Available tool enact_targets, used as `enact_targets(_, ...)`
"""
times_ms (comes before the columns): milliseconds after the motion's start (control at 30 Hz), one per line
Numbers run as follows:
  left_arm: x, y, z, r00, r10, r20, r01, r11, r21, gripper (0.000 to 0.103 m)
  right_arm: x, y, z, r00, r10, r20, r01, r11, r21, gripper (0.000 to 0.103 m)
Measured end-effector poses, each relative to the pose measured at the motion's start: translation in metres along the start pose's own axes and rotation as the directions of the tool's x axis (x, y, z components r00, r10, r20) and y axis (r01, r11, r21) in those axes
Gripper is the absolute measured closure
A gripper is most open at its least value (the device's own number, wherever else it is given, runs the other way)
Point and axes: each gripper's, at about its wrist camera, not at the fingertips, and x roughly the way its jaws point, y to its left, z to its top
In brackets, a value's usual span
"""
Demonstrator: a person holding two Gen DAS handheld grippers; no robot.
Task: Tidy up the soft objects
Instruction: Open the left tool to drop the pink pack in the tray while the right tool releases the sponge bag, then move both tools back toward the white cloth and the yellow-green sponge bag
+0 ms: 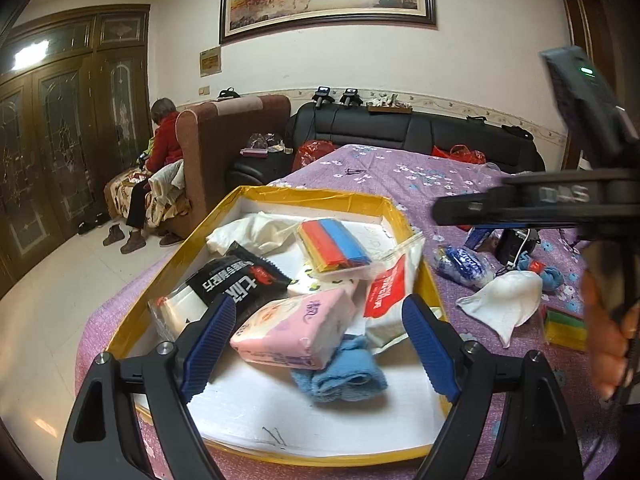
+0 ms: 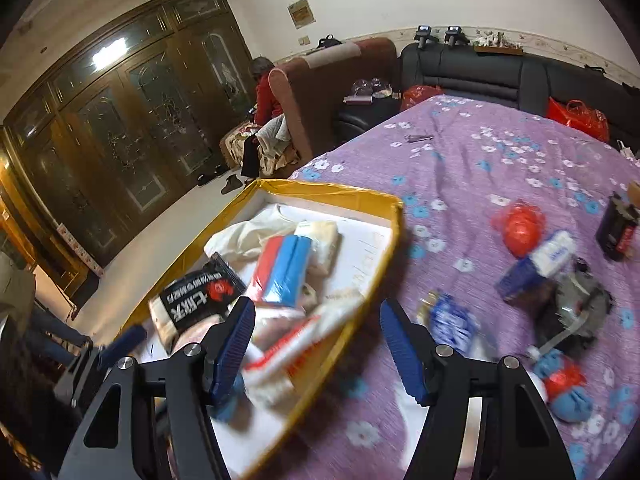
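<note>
A yellow-rimmed box [image 1: 224,208] with a white floor lies on the purple flowered bedspread. It holds a pink tissue pack [image 1: 294,330], a blue cloth [image 1: 340,372], a black packet [image 1: 236,280], a bag of coloured sheets [image 1: 334,246], a red-and-white bag [image 1: 386,296] and a cream cloth [image 1: 256,232]. My left gripper [image 1: 320,344] is open and empty above the pink pack. My right gripper [image 2: 318,354] is open and empty over the box's right rim [image 2: 360,320]. Its body shows in the left wrist view [image 1: 532,204].
Loose on the bedspread right of the box lie a white cloth [image 1: 504,300], a blue-printed packet [image 2: 452,322], a red bag [image 2: 520,228], a blue-white pack [image 2: 536,260], a blue-and-red knitted bundle [image 2: 564,388] and a black item [image 2: 618,232]. Sofas stand behind; a person [image 1: 164,144] sits left.
</note>
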Motion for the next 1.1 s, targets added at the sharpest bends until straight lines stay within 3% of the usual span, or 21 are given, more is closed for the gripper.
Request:
enact_targets(200,-0.002,-0.011,0.001,1.000,-0.004,0.001,0.004,1.000,0.012,0.015,-0.050,-0.043,-0.029,0.999,-0.035,-0.019,0.035,0.999,0.017,0.033)
enact_targets(367,-0.007,-0.028,-0.001,1.000,-0.024,-0.001,0.024,0.999,0.045,0.015,-0.088,-0.093,-0.063,0.996,-0.091,0.015,0.089,0.993,0.080,0.033)
enact_targets(500,-0.008,-0.052,0.003,0.996,-0.084,-0.028,0.086,0.993,0.077,0.015,-0.102,-0.139,-0.086,0.995,-0.084,0.052,0.072,0.978,0.194,0.032)
enact_targets(600,-0.004,-0.077,0.008,0.988,-0.138,-0.065,0.145,0.982,0.118,0.015,-0.101,-0.160,-0.085,0.998,-0.043,0.044,0.029,0.962,0.273,0.032)
enact_targets(667,0.004,-0.097,0.009,0.976,-0.187,-0.115,0.204,0.966,0.157,0.013,-0.100,-0.165,-0.087,0.999,0.005,0.052,-0.021,0.951,0.309,0.032)
enact_targets(767,0.025,-0.124,0.014,0.946,-0.253,-0.203,0.287,0.945,0.158,0.013,-0.100,-0.164,-0.087,0.998,0.020,0.052,-0.035,0.949,0.313,0.032)
enact_targets(800,0.036,-0.136,0.019,0.933,-0.259,-0.250,0.302,0.941,0.151,0.013,-0.102,-0.163,-0.087,0.998,0.023,0.058,-0.040,0.949,0.314,0.032)
enact_targets(933,0.067,-0.155,0.028,0.921,-0.245,-0.302,0.294,0.947,0.130,0.013,-0.109,-0.161,-0.088,0.996,0.025,0.084,-0.050,0.946,0.320,0.032)
enact_targets(967,0.082,-0.161,0.030,0.899,-0.272,-0.342,0.323,0.941,0.099,0.013,-0.111,-0.162,-0.089,0.996,0.025,0.087,-0.052,0.945,0.322,0.032)
enact_targets(1100,0.117,-0.171,0.024,0.842,-0.311,-0.440,0.349,0.937,0.006,0.018,-0.112,-0.165,-0.090,0.995,0.027,0.093,-0.057,0.941,0.332,0.032)
